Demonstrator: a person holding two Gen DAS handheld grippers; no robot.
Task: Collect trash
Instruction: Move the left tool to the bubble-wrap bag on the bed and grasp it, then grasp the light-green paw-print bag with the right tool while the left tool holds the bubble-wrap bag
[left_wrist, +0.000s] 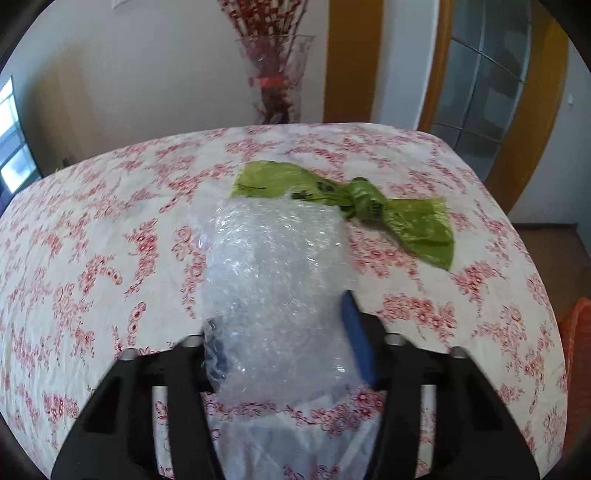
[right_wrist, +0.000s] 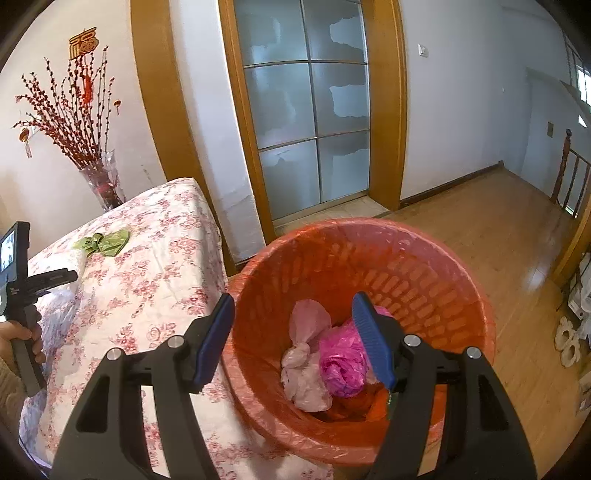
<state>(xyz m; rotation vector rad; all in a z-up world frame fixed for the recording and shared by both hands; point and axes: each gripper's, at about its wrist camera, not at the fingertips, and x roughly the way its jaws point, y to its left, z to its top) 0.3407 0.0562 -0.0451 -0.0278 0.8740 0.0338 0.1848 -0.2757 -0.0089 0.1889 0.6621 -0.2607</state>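
Observation:
My left gripper (left_wrist: 284, 317) is shut on a wad of clear bubble wrap (left_wrist: 273, 266) and holds it just above the floral tablecloth (left_wrist: 92, 258). A knotted green plastic bag (left_wrist: 369, 203) lies on the table beyond it; it also shows in the right wrist view (right_wrist: 103, 242). My right gripper (right_wrist: 295, 314) is open and empty over the orange bin (right_wrist: 424, 266). The bin is lined with a red bag and holds a pale pink bag (right_wrist: 306, 354) and a magenta bag (right_wrist: 343, 358). The left gripper (right_wrist: 22, 291) shows at the left edge of the right wrist view.
A glass vase of red branches (left_wrist: 275, 77) stands behind the table's far edge. The bin stands on a wooden floor (right_wrist: 498, 236) beside the table's right edge. A glass sliding door (right_wrist: 310, 122) is behind it. Slippers (right_wrist: 569, 343) lie at the far right.

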